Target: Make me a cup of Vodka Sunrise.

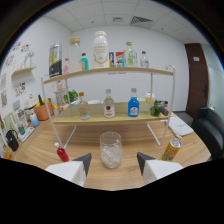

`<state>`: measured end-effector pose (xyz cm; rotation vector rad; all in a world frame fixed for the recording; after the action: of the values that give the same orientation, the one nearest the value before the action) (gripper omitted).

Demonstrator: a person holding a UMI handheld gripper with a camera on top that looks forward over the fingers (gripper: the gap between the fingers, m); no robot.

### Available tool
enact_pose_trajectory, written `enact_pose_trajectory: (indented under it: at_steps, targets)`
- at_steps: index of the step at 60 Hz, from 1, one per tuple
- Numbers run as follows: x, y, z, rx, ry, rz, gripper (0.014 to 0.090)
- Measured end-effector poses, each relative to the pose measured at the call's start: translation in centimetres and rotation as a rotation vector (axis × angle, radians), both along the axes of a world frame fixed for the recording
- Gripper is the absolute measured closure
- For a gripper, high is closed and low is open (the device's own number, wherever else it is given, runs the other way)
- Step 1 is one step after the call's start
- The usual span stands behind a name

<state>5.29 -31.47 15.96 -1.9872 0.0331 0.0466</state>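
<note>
A clear glass (110,149) holding ice stands on the wooden table (130,137), just ahead of my gripper (113,162) and in line with the gap between its fingers. The fingers are spread wide, open, one at each side of the glass's base, touching nothing. On the lower shelf (112,119) beyond stand a clear bottle with a red label (109,103), a blue bottle (133,103) and a pale bottle with an orange cap (83,106). A small red bottle (61,152) lies left of the glass. An orange can (171,149) stands to its right.
A two-tier rack's upper shelf (107,72) carries a large white bottle (101,49) and several smaller bottles. Plants and pots (42,107) crowd the left side. A dark chair (209,127) sits at the right, with a brown door (195,72) behind.
</note>
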Motion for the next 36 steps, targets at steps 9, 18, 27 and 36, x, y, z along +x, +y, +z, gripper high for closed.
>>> enact_pose_trajectory:
  at_steps: [9, 18, 27, 36]
  targets:
    - [-4.4, 3.8, 2.6, 0.062, 0.033, 0.035, 0.0196]
    - [-8.3, 9.4, 4.8, 0.113, 0.044, 0.072, 0.0198]
    - [-10.8, 14.7, 5.4, 0.139, 0.034, 0.085, 0.0215]
    - [-11.4, 18.8, 4.0, 0.105, -0.002, 0.054, 0.0328]
